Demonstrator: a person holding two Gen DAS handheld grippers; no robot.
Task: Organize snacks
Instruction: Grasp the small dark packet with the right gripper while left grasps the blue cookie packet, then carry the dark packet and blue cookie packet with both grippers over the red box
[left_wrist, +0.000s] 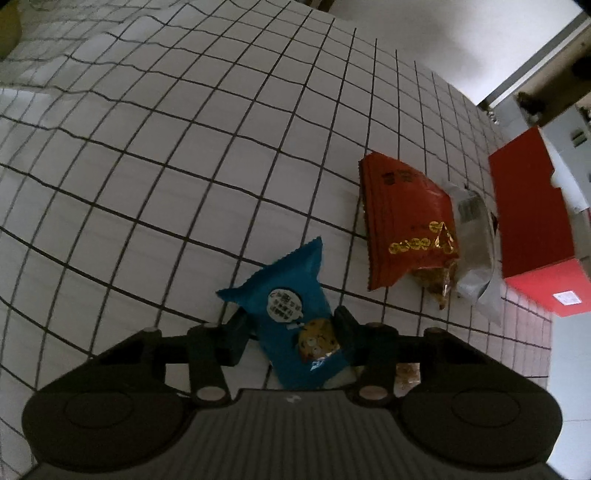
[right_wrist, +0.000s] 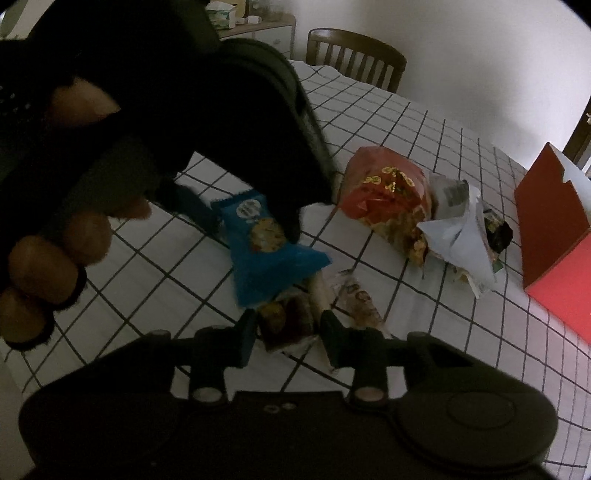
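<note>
My left gripper (left_wrist: 293, 325) is shut on a blue cookie packet (left_wrist: 295, 325) and holds it above the checked tablecloth (left_wrist: 166, 166). The same packet (right_wrist: 264, 254) and the left gripper (right_wrist: 255, 218) show in the right wrist view. My right gripper (right_wrist: 288, 328) has its jaws on either side of a dark snack packet (right_wrist: 284, 321) that lies on the cloth; whether they press on it is unclear. A clear-wrapped snack (right_wrist: 360, 302) lies beside it. A red snack bag (left_wrist: 406, 221) (right_wrist: 384, 192) and a silver-white packet (left_wrist: 476, 243) (right_wrist: 461, 229) lie further right.
A red box (left_wrist: 532, 210) (right_wrist: 550, 225) stands open at the table's right edge. A wooden chair (right_wrist: 354, 59) stands behind the far side of the table. A cabinet with small items (right_wrist: 255, 22) is at the back. The person's gloved hand (right_wrist: 55, 206) fills the left.
</note>
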